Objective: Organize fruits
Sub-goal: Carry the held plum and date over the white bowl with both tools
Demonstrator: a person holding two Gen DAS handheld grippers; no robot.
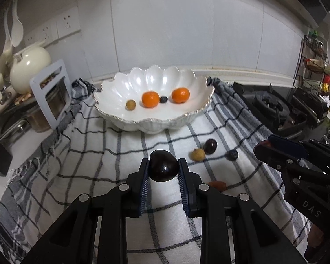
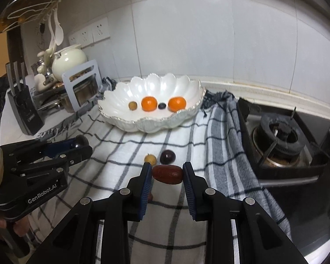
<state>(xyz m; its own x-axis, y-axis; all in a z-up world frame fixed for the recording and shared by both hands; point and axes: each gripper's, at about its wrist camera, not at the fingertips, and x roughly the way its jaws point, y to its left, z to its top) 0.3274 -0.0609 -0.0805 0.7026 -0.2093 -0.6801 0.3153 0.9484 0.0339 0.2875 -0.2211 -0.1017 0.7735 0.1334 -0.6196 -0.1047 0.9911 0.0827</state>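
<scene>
A white scalloped bowl (image 1: 193,112) (image 2: 182,115) stands at the back of a checked cloth. It holds two oranges (image 1: 150,99) (image 1: 180,95), a small yellow-brown fruit (image 1: 130,105) and a small dark berry (image 1: 164,99). My left gripper (image 1: 164,168) is shut on a dark plum (image 1: 163,168), held above the cloth. My right gripper (image 2: 167,173) is shut on a reddish-brown date (image 2: 167,174); it also shows in the left wrist view (image 1: 266,148). On the cloth lie a dark grape (image 1: 210,146) (image 2: 167,156), a yellow-brown fruit (image 1: 197,154) (image 2: 150,158), a dark berry (image 1: 232,154) and a reddish fruit (image 1: 217,185).
A gas stove (image 2: 281,136) sits right of the cloth (image 1: 99,154). At the left stand a cream teapot (image 1: 29,69), a grey stand with a jar (image 1: 52,92), pots and a knife block (image 2: 24,107). A spice rack (image 1: 314,70) is at far right.
</scene>
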